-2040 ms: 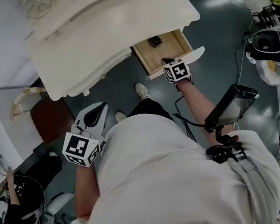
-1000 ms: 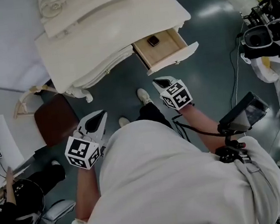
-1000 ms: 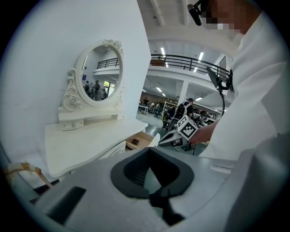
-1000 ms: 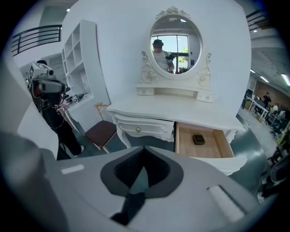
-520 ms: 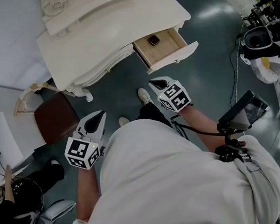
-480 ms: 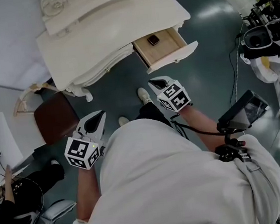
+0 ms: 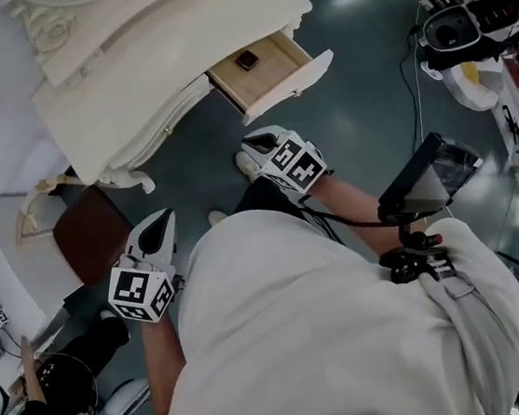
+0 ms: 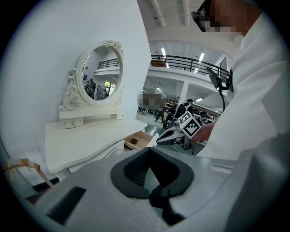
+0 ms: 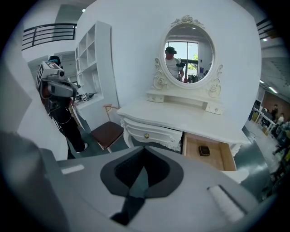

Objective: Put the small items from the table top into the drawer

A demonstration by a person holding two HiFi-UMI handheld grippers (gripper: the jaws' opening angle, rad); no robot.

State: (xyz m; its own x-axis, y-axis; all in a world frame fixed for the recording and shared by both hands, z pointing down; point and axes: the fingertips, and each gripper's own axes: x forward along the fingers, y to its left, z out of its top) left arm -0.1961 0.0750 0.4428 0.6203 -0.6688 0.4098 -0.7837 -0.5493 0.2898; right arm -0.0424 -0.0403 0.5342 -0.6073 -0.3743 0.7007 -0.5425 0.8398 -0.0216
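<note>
The white dressing table (image 7: pixel 144 70) stands at the upper left of the head view, and its top (image 9: pixel 181 115) looks bare. Its right drawer (image 7: pixel 265 65) is pulled out, with a small dark item (image 7: pixel 247 60) lying inside; the same item (image 9: pixel 204 151) shows in the right gripper view. My right gripper (image 7: pixel 252 143) hangs shut and empty below the drawer, apart from it. Lower left, my left gripper (image 7: pixel 160 220) is shut with nothing in it, close to my body. The left gripper view shows its jaws together (image 8: pixel 156 192), with the drawer (image 8: pixel 138 139) beyond.
A brown chair seat (image 7: pixel 89 234) stands left of the table. An oval mirror (image 9: pixel 188 61) rises at the table's back. A dark screen device (image 7: pixel 422 177) hangs at my right side. Equipment (image 7: pixel 463 26) crowds the right edge, and a seated person (image 7: pixel 40 407) is lower left.
My right gripper has drawn back from the drawer front toward my body. The drawer has stayed open with the dark item in it. The left gripper has hardly moved.
</note>
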